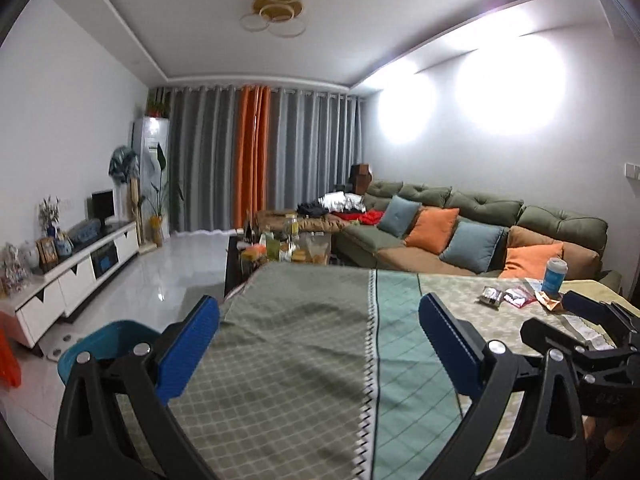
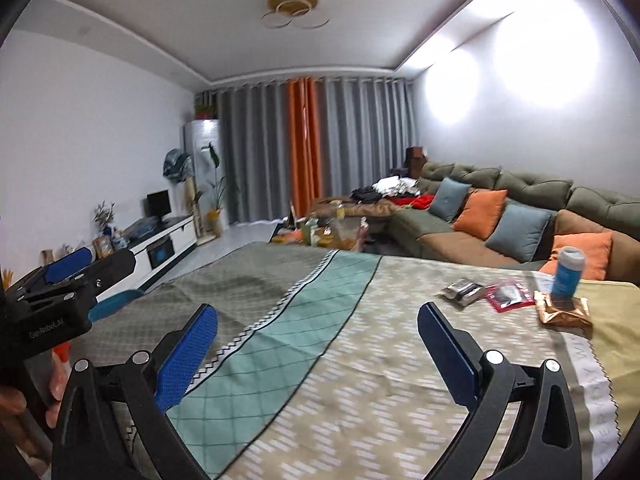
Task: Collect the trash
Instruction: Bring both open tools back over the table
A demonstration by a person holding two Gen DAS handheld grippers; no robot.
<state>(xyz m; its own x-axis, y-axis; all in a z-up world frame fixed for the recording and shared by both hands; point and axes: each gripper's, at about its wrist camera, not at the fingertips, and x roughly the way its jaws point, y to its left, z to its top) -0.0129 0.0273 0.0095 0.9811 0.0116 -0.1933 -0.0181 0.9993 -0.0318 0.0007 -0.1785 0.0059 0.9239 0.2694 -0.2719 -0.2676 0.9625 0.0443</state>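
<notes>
Trash lies on the far right of the cloth-covered table point(image 2: 360, 360): a silver wrapper point(image 2: 464, 291), a red packet point(image 2: 507, 295), a crumpled gold-brown wrapper point(image 2: 566, 313) and a blue cup point(image 2: 567, 273) standing on it. The same pile shows in the left wrist view: silver wrapper point(image 1: 491, 295), red packet point(image 1: 518, 296), blue cup point(image 1: 554, 276). My right gripper point(image 2: 318, 326) is open and empty above the table, short of the trash. My left gripper point(image 1: 319, 316) is open and empty over the table's left part. Each gripper appears at the edge of the other's view.
A teal bin or chair point(image 1: 108, 340) stands left of the table. A green sofa point(image 2: 520, 216) with cushions lies behind. A cluttered low table point(image 1: 280, 244) stands beyond the far edge. A white TV cabinet point(image 1: 76, 264) lines the left wall.
</notes>
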